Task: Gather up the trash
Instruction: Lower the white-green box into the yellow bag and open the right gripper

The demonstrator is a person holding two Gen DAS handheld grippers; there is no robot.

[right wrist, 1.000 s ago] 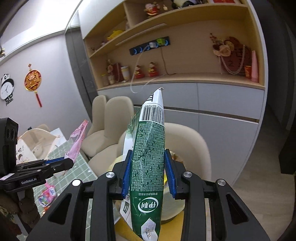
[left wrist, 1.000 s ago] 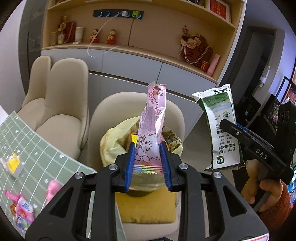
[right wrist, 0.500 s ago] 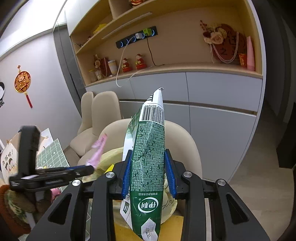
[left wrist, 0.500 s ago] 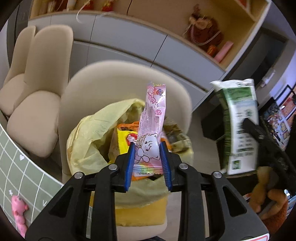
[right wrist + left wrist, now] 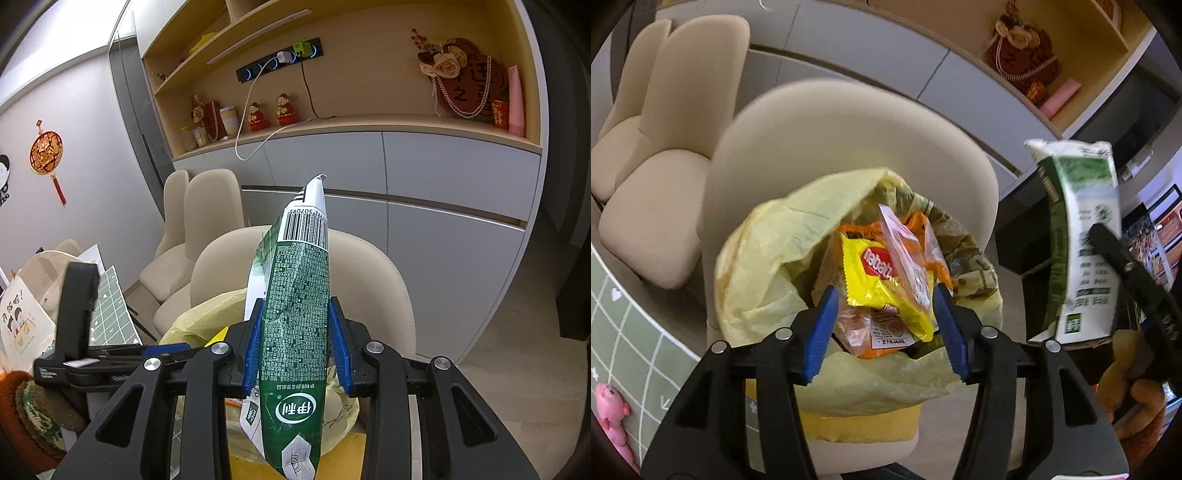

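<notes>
— Hanging over the bin [image 5: 871, 369], left gripper [image 5: 884, 328]: jaws just opened, pink wrapper [image 5: 905, 254] loose between them, atop the trash.
— Right gripper [image 5: 295, 347]?
— Clamped on green pouch [image 5: 295, 332], beside the bin; chair [image 5: 849, 125] behind.

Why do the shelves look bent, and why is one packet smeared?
Both views use a fisheye lens: in the right wrist view the shelf edge bows into a curve and the corners go black. In the left wrist view the green-and-white packet is streaked by motion blur, while the yellow wrapper stays sharp.
</notes>
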